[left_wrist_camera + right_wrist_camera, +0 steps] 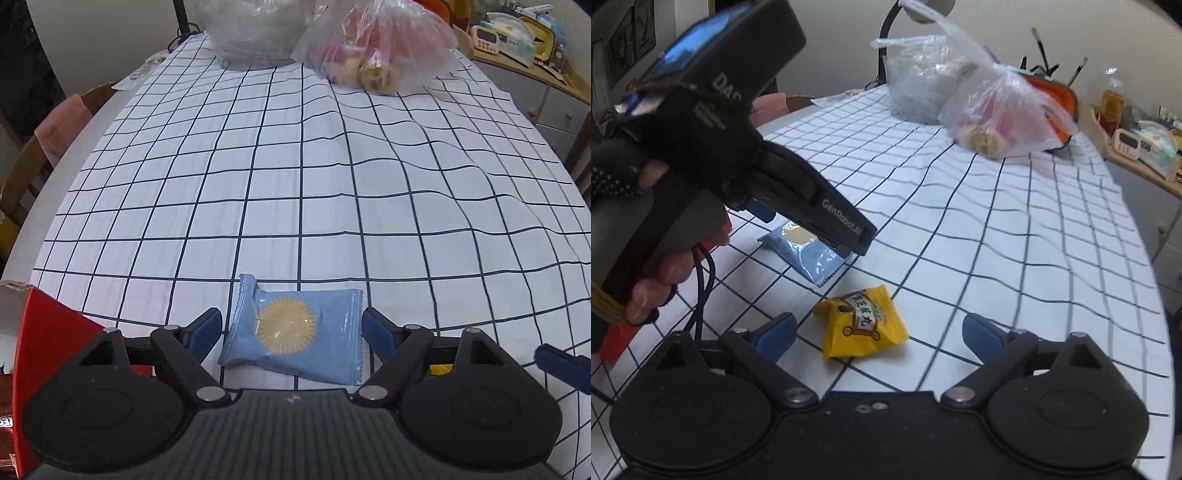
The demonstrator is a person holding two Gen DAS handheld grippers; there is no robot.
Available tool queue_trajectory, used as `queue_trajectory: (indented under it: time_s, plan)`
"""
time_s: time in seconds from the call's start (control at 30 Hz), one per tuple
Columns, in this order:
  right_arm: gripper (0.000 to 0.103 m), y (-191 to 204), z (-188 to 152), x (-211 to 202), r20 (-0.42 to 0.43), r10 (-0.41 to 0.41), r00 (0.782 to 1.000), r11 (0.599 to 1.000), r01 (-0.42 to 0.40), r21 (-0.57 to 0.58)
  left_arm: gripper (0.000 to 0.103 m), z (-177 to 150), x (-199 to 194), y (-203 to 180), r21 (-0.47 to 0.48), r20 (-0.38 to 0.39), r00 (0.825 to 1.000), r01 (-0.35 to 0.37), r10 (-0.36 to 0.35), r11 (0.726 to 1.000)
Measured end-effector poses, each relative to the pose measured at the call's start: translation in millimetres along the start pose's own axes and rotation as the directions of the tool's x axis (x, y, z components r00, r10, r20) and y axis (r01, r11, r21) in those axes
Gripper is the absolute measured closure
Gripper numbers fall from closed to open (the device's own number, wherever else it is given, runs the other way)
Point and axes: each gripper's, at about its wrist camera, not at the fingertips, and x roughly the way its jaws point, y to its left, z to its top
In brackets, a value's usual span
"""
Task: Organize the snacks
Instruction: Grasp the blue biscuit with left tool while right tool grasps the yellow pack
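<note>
A light blue snack packet (295,334) with a yellow sun disc lies flat on the checked tablecloth (295,184). My left gripper (291,334) is open, one finger on each side of the packet, low over it. In the right wrist view the same blue packet (803,253) lies partly under the left gripper's body (812,210). A yellow snack packet (864,325) lies between the fingers of my right gripper (881,334), which is open. A sliver of the yellow packet (441,368) and a right finger (561,363) show in the left wrist view.
A red box (48,339) stands at the near left. Two clear plastic bags stand at the far end, one greyish (255,33), one with pink and yellow snacks (373,48). A chair (48,147) is at the left. A cluttered shelf (532,44) is at the right.
</note>
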Motion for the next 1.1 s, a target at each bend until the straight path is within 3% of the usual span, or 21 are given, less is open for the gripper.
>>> queue_trajectory:
  time_s: [0.4,0.5,0.63,0.77,0.83,1.1]
  plan:
    - [0.019,-1,0,27,-0.005,-0.029,1.000,1.000,0.029,-0.004,0.019,2,11,3,-0.015,-0.014,1.000,-0.012,0.012,1.000]
    - [0.032,3,1,26,0.005,-0.016,1.000,1.000,0.016,-0.019,0.020,0,9,1,-0.013,-0.012,1.000,-0.007,0.007,1.000]
    - [0.054,10,-1,21,0.015,0.006,1.000,0.999,-0.005,-0.046,0.032,-4,3,-4,0.001,-0.001,1.000,0.004,-0.004,1.000]
    - [0.058,14,-3,16,0.021,-0.005,1.000,0.998,0.006,-0.055,0.038,-9,-1,-6,0.011,0.013,1.000,0.006,-0.006,1.000]
    - [0.065,14,-4,10,0.030,-0.002,1.000,0.999,0.004,-0.055,0.044,-13,-4,-7,0.016,0.022,1.000,0.012,-0.012,1.000]
    - [0.066,8,-15,-23,0.049,-0.024,0.999,1.000,0.024,-0.007,0.052,-34,-20,-11,0.034,0.047,0.999,0.014,-0.016,0.999]
